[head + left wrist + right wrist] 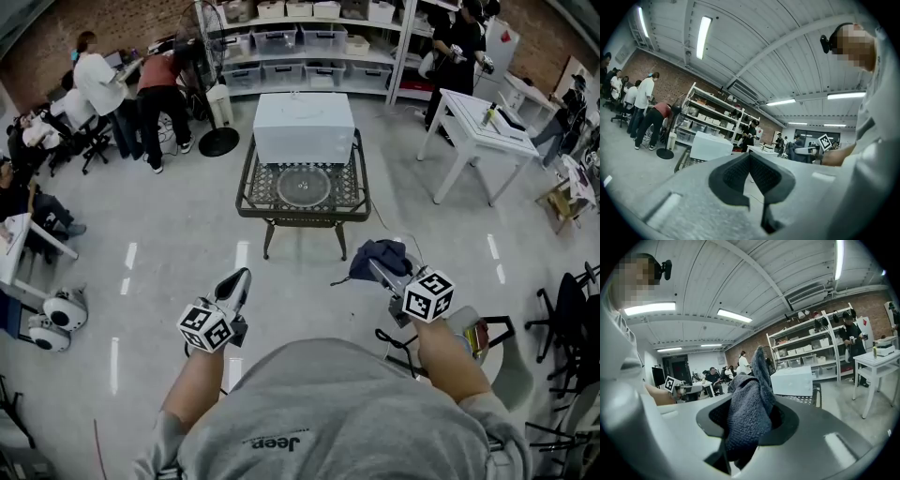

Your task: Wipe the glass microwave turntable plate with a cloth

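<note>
The round glass turntable plate [303,186] lies flat on the near half of a dark lattice metal table [251,199], in front of a white microwave [304,127]. Both grippers hang over the floor, well short of the table and close to my body. My right gripper [382,267] is shut on a dark blue cloth [382,251]; in the right gripper view the cloth [749,404] bunches up between the jaws and hides part of the microwave [793,379]. My left gripper [241,279] is shut with nothing in it [751,161].
A white table [473,131] stands to the right of the lattice table, and a floor fan [217,141] to its left. Shelving with bins [300,47] lines the back wall. People work at the far left and far right. Black chairs [567,309] crowd the right edge.
</note>
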A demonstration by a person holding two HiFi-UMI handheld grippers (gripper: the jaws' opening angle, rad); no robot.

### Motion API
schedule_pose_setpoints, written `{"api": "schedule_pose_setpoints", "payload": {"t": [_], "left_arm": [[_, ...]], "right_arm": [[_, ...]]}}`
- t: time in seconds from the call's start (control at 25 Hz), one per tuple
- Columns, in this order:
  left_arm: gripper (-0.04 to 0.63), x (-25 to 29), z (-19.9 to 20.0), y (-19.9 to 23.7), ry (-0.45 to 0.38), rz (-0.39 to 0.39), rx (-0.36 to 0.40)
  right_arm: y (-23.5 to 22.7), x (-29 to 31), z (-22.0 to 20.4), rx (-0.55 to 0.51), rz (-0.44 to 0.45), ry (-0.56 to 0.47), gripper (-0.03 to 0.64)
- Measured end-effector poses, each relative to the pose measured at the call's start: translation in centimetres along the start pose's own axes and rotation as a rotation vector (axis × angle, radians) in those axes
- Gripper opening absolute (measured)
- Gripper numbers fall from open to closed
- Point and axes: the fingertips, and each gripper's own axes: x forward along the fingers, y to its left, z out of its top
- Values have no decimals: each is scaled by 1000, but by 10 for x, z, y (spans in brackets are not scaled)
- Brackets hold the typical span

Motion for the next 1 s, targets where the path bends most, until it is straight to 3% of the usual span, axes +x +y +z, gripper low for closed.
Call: {"api": "schedule_pose_setpoints", "payload": {"t": [0.32, 0.56, 0.76, 1.0], "left_arm": [[-2, 26, -13, -52, -4, 37, -9], [-2, 38, -12, -52, 5, 42, -10], [-2, 61, -16, -24, 8, 26, -40], [-2, 109, -14, 61, 28, -52, -77]], "right_arm": [[-27, -37, 9, -29, 62, -15, 140], [-45, -33, 4, -4, 66, -13, 140], [-64, -5, 3, 14, 55, -4, 140], [-81, 73, 15, 7, 0, 18, 140]]}}
